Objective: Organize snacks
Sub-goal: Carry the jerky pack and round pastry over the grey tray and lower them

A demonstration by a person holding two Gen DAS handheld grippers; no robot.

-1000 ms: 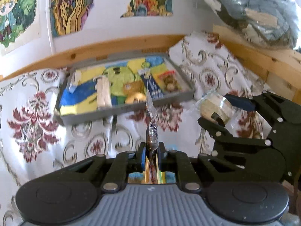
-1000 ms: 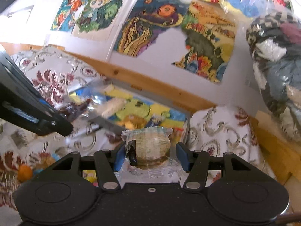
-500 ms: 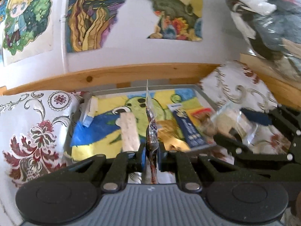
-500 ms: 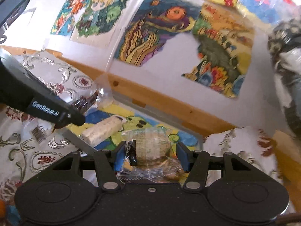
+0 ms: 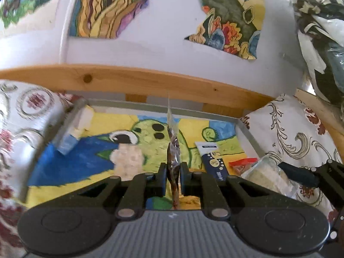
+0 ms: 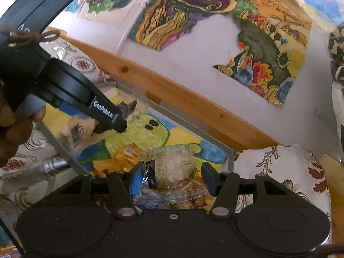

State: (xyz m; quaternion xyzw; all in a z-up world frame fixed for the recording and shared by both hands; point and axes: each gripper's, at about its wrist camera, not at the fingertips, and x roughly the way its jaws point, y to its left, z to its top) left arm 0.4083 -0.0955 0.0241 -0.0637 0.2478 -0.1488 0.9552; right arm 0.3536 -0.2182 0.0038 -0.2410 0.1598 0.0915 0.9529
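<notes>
Left fingers (image 5: 164,177) pinched on a thin clear wrapper (image 5: 172,148) with dark contents, edge-on above the tray (image 5: 245,129); right fingers (image 6: 208,178) clamped on a clear-wrapped pale round cake (image 6: 174,167). Wrapper's lower end cut off behind gripper body.

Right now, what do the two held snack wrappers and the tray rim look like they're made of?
Left wrapper: thin clear plastic film, glossy; the dark contents show through.
Right wrapper: clear crinkly plastic with a zigzag-cut sealed edge; a pale round snack shows inside.
Tray rim: grey and matte, probably metal or hard plastic; I can't tell which.
</notes>
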